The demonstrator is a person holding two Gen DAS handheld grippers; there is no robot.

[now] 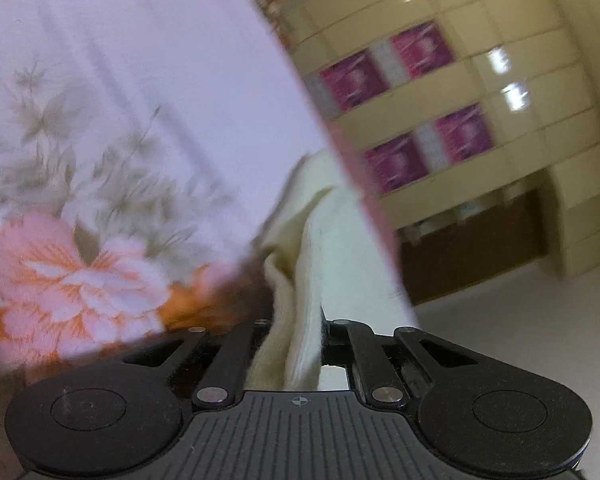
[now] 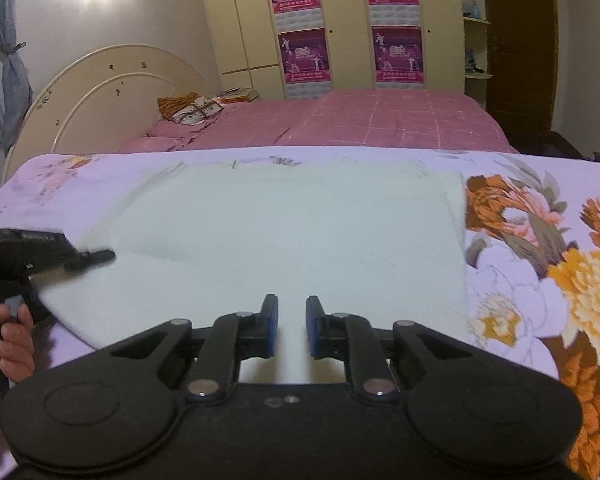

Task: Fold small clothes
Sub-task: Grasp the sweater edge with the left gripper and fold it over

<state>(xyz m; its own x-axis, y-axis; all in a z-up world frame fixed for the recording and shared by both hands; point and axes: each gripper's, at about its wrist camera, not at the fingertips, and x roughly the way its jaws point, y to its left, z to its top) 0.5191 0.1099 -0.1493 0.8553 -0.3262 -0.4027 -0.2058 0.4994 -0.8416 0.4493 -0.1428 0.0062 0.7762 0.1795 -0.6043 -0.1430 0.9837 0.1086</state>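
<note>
A cream white cloth [image 2: 300,232] lies spread flat on the floral sheet [image 2: 540,240]. My left gripper [image 1: 296,332] is shut on the cloth's left edge; bunched cream fabric [image 1: 320,248] runs up between its fingers, which are hidden by the folds. In the right wrist view the left gripper [image 2: 96,257] pinches the cloth's left side, with the hand behind it. My right gripper [image 2: 292,320] is open and empty, hovering over the cloth's near edge, blue pads [image 2: 271,328] apart.
The floral sheet [image 1: 100,160] covers the work surface. Behind it is a pink bed [image 2: 360,120] with a cream headboard [image 2: 100,88]. A cream wardrobe [image 2: 340,20] with purple posters stands at the back. A dark door [image 2: 520,40] is at the right.
</note>
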